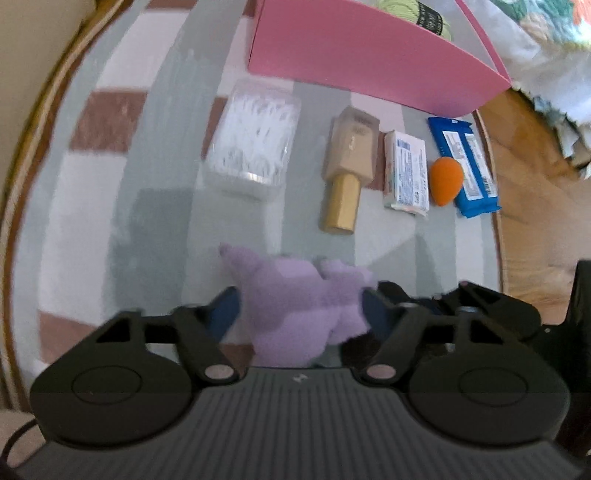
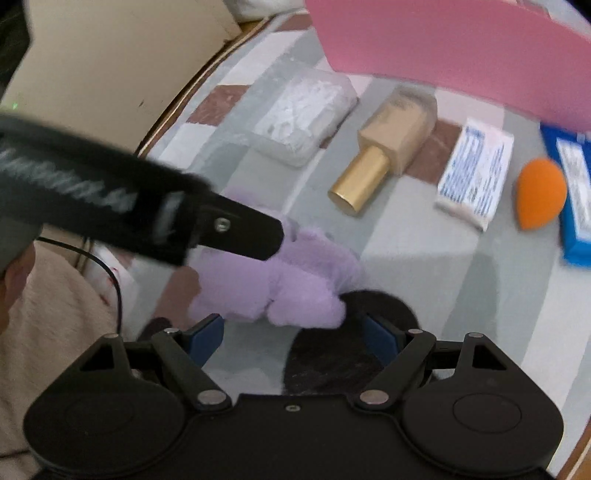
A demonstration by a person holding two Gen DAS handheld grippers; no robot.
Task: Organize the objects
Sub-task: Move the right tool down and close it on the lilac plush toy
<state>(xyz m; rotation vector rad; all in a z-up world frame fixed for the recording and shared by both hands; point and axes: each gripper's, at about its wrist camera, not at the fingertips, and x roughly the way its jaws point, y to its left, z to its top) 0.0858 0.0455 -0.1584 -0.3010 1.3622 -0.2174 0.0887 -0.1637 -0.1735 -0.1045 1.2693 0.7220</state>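
Note:
A purple plush toy [image 1: 295,306] lies on the checked cloth [image 1: 155,184]. My left gripper [image 1: 299,310] points down over it, and both blue pads [image 1: 225,312] press on its sides. In the right wrist view that gripper's black finger [image 2: 240,232] crosses the plush toy [image 2: 266,280] from the left. My right gripper [image 2: 293,338] stands open just below the plush. A black furry thing [image 2: 332,362] lies between its blue pads [image 2: 380,338], untouched by them. This black thing [image 1: 356,345] also peeks out beside the plush in the left wrist view.
Behind the plush lie, in a row, a clear box of white picks [image 1: 255,144], a beige bottle with a gold cap [image 1: 347,173], a white packet [image 1: 406,173], an orange sponge [image 1: 447,181] and a blue packet [image 1: 465,166]. A pink box [image 1: 369,55] holding green yarn [image 1: 406,7] stands farther back.

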